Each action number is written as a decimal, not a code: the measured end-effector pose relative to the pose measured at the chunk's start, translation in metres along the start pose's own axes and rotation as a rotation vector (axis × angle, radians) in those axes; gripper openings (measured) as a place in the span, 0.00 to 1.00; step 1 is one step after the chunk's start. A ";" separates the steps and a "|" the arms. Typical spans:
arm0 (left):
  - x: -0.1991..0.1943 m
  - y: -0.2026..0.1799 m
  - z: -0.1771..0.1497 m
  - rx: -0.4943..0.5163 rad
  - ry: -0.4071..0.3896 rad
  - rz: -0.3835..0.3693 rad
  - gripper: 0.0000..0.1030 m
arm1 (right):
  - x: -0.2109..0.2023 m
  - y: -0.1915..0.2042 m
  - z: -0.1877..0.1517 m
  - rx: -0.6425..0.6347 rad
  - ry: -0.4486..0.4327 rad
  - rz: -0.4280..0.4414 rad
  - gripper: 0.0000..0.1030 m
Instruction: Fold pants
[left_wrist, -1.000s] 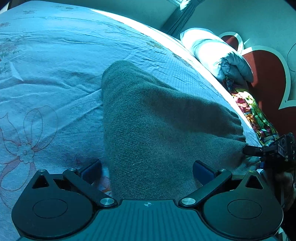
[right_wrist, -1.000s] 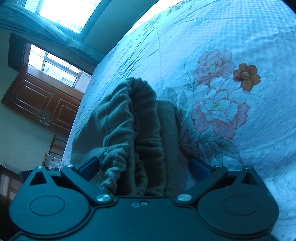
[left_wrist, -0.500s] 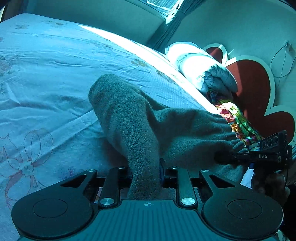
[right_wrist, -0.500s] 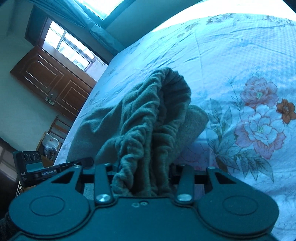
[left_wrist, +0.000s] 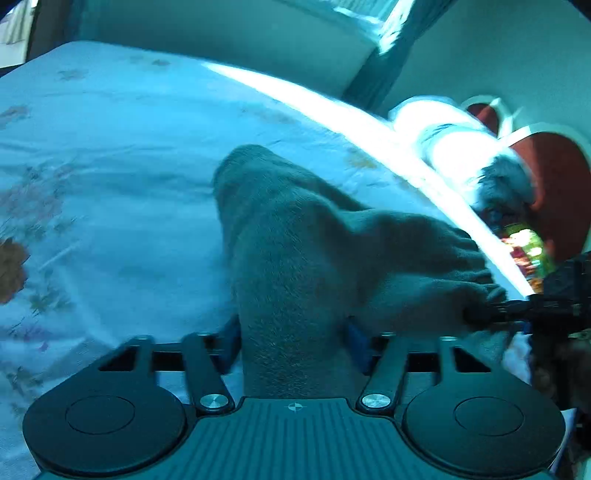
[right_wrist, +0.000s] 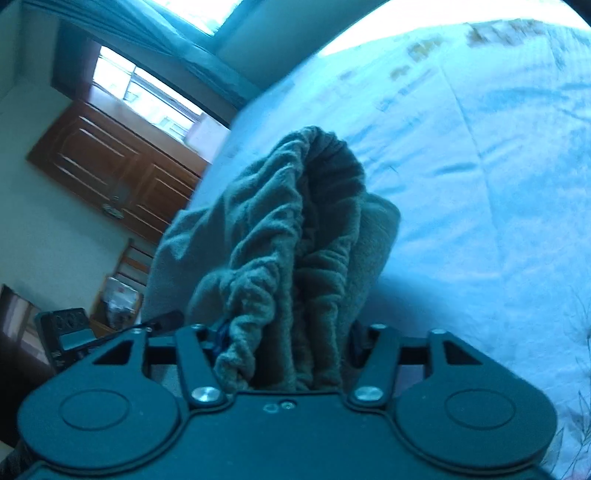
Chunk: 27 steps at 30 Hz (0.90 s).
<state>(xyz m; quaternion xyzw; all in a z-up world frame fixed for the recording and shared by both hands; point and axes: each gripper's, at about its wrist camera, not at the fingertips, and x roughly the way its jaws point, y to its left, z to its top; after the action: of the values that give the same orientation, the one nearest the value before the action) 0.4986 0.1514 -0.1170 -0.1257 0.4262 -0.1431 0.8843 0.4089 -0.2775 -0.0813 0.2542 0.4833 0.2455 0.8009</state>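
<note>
1. Pants (left_wrist: 295, 236), grey-green and fleecy, lie partly on the bed (left_wrist: 110, 177) and partly lifted; their near edge is raised while the far end rests on the sheet
2. Long axis of the cloth in the left wrist view runs straight ahead from the left claw (left_wrist: 293, 343), away toward the far rounded end; the near edge stretches rightward to the right claw (left_wrist: 480, 314)
3. Left claw is closed nearly all the way, its blue pads (left_wrist: 231, 341) pressing a thick fold of plain fabric from both sides
4. Right claw (right_wrist: 284, 343), in its own view, is likewise clamped down on cloth: here the gathered elastic waistband (right_wrist: 266, 258), bunched and ruffled between its jaws
5. Each claw has one end of the same near edge, so neither is nearer; they sit side by side, with the left claw (right_wrist: 162, 319) visible at the right view's lower left
6. Coming move, as I judge it, turns on that forward axis: both claws would carry the held edge ahead over the resting far end, kept level so the fold lands square
7. Pillow (left_wrist: 454, 144) and a red headboard (left_wrist: 554, 184) lie off to the right; a wooden cabinet (right_wrist: 110, 173) stands beyond the bed
</note>
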 end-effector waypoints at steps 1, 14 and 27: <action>0.005 0.011 -0.008 -0.025 0.016 0.009 0.91 | -0.008 -0.006 -0.007 -0.009 -0.032 0.043 0.61; -0.009 0.016 -0.020 -0.016 -0.020 0.194 0.95 | -0.025 0.032 -0.023 -0.198 -0.107 -0.235 0.85; -0.150 0.033 -0.067 -0.103 -0.269 0.170 0.95 | -0.141 0.063 -0.069 -0.215 -0.341 -0.121 0.93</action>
<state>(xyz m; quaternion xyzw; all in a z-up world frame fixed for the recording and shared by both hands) 0.3609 0.2289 -0.0614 -0.1523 0.3197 -0.0274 0.9348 0.2795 -0.3088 0.0228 0.1755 0.3260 0.2007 0.9070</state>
